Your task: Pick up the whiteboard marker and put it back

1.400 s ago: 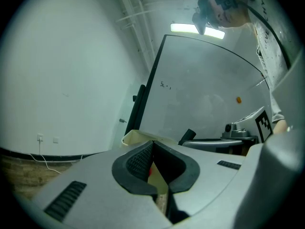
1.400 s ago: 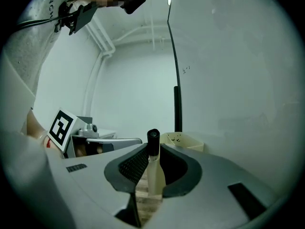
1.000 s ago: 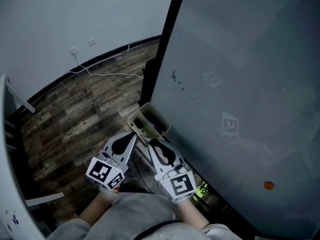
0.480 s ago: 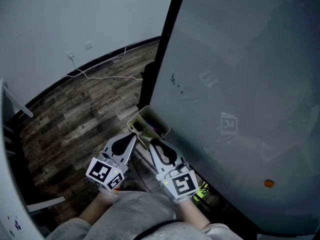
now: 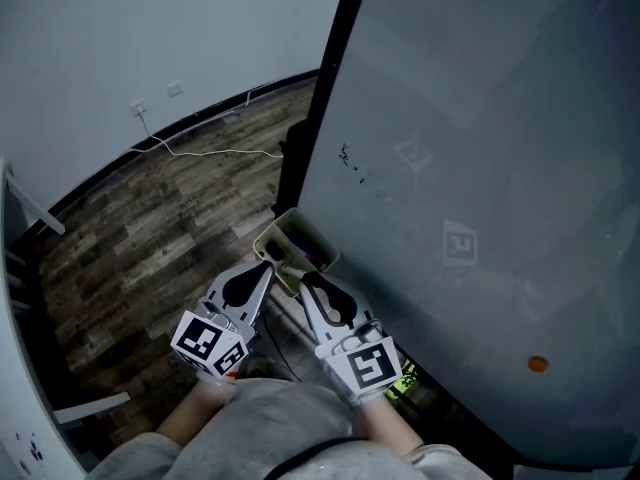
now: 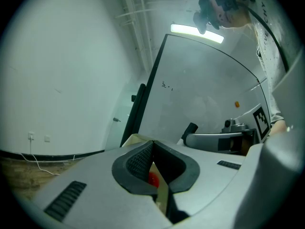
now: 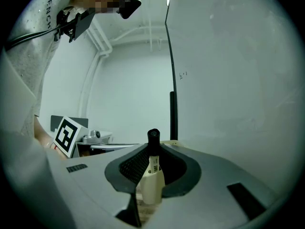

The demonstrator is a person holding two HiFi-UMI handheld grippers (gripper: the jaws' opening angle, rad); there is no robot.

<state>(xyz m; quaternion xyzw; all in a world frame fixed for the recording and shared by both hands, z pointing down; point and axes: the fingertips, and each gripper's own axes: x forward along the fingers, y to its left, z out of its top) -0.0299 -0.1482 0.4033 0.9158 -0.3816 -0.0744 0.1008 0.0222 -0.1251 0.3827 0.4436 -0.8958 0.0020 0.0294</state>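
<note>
Dark wood-plank floor (image 5: pixel 150 228) underfoot, pale wall behind, and a large whiteboard (image 5: pixel 480 148) on a black stand filling the right side, with a small beige tray (image 5: pixel 268 240) fixed at its lower edge. Just below that tray in the head view, left tongs (image 5: pixel 262 271) and right tongs (image 5: pixel 310 283) side by side, both aimed up at it. Right tongs closed on the whiteboard marker (image 7: pixel 152 168), pads pinching the white barrel, black cap poking out past the tips towards the board. Left tongs closed tip to tip with nothing clearly clamped; only a red spot glimpsed through the gap behind the pads, too small to identify. Probably light and rigid to handle, with a smooth round plastic barrel prone to swivelling or slipping in a loose pinch. Best held across the mid-barrel, as now, and never by the cap, liable to pull off. Little squeezing force needed. Against the view of a second ago, hardly any change: same grip on the marker, same place beneath the tray, right tongs sitting only a touch further right.
</note>
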